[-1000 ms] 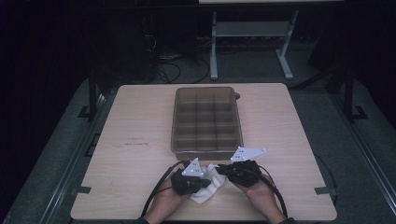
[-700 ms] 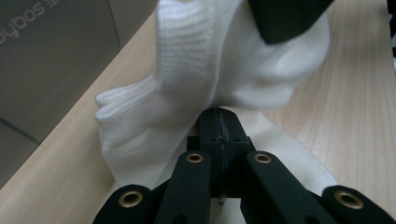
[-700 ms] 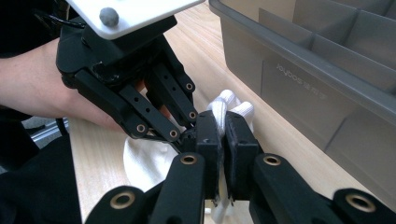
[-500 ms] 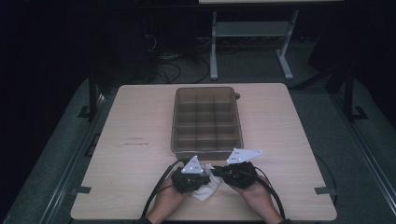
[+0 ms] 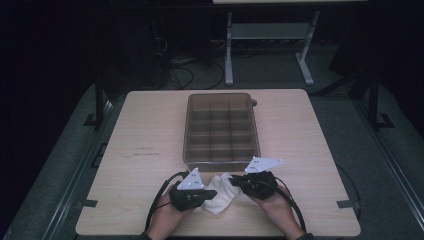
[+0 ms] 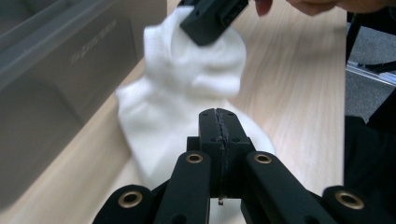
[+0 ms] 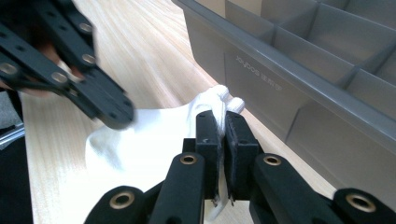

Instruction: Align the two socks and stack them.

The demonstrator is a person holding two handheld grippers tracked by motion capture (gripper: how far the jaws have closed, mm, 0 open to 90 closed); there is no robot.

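Both tongs work at the near edge of the desk [image 5: 150,130], side by side and angled toward each other over a white sock [image 5: 218,196]. Left tongs [image 6: 219,122] have their jaws pressed together; in the left gripper view the sock lies just beyond and under the tips, and whether cloth is pinched there cannot be told. Right tongs [image 7: 222,122] are clamped on a fold of the sock, a thin band of white cloth showing between the two pads in the right gripper view.

Seen from the high view, the person's left hand [image 5: 167,220] comes up from the near edge with the wrist straight, its tongs pointing right and a little far. The right hand [image 5: 274,210] enters from the near right, its tongs pointing left toward the sock. A grey three-cornered plate sits on top of each, and black cables loop off to the near side.

The sock lies crumpled on the desk between the two tongs, just near of a grey compartment tray [image 5: 195,145], close to its near wall. The tray stands at the middle of the desk, divided into rows of cells.
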